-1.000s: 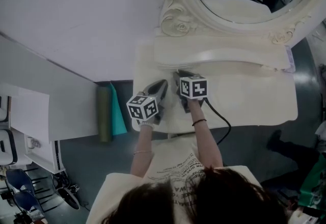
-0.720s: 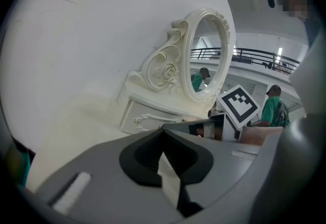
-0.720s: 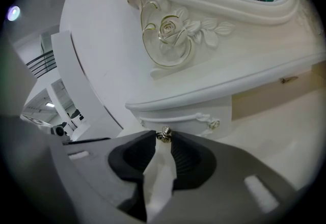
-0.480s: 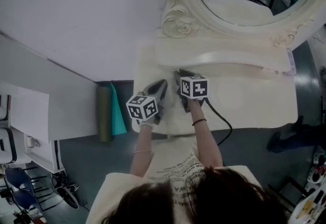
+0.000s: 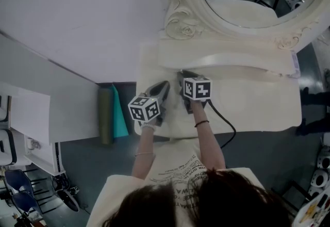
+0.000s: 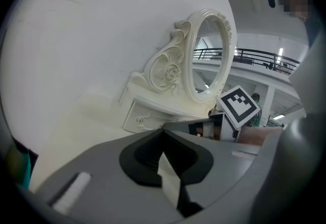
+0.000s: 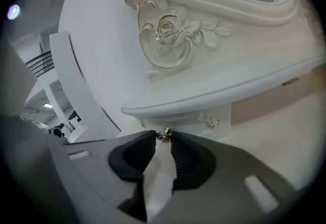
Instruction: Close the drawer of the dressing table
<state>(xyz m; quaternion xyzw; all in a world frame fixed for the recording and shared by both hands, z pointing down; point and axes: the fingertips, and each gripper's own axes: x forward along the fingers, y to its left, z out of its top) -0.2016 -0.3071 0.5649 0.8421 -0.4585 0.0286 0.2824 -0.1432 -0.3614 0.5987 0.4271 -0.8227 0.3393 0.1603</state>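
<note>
The right hand-held gripper pinches the small metal knob of the drawer — straight ahead of its tips, under the ledge. The left hand-held gripper is closed and empty — just to its left.

Reaching forward with both forearms close together, wrists bare. Holding left hand-held gripper tilted slightly down, jaws together on nothing. Holding right hand-held gripper pitched lower, jaw tips pinching a small metal knob.

The mirror runs off the head view's top edge. Below the mirror, the right gripper covers the knob there.
</note>
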